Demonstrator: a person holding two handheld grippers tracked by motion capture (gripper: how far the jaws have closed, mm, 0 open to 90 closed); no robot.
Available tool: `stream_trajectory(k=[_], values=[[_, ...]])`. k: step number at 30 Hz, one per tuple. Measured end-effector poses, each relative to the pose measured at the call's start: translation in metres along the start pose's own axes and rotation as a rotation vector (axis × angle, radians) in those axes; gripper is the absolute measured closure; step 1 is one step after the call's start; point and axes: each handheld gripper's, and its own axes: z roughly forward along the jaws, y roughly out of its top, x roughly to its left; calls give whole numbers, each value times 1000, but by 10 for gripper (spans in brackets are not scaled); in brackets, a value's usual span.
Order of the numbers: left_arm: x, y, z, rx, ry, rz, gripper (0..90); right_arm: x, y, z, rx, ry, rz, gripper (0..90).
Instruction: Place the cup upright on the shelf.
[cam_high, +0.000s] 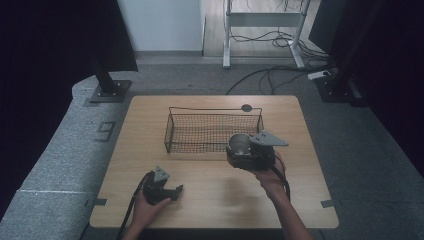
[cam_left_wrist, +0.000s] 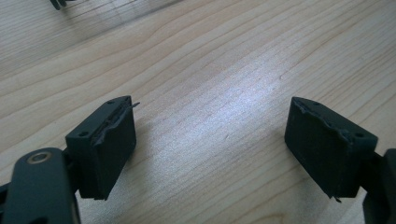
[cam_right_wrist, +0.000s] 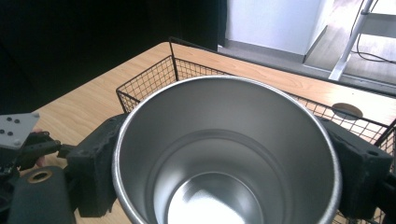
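The surface (cam_high: 210, 195) carries a wire basket (cam_high: 213, 131); just before the basket, the right tool (cam_high: 243, 150) pinches a steel cup (cam_right_wrist: 224, 154) across its rim: rigid, light, likely slippery, so grip firmly. The left tool (cam_left_wrist: 210, 140) rests spread, empty

You are looking down on a light wooden table (cam_high: 150, 150) that is carrying a black wire basket (cam_high: 200, 131) at its far middle. A round dark grommet (cam_high: 246, 107) is sitting just beyond the basket's far right corner. Past the table, black cables (cam_high: 270, 75) are trailing across the grey carpet beside a white desk frame (cam_high: 227, 50).
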Motion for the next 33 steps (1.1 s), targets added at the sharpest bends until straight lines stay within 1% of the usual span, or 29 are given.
stream_trajectory(k=[3,10,17,27,33], values=[[0,0,0,0,0,0,166,0,2,2,-1,1,6,133],[0,0,0,0,0,0,166,0,13,9,-6,-2,-2,133],[0,0,0,0,0,0,166,-1,18,17,-1,-5,3,133],[0,0,0,-1,0,0,166,-7,27,27,2,-20,10,133],[0,0,0,0,0,0,166,-11,29,32,8,-27,16,133]])
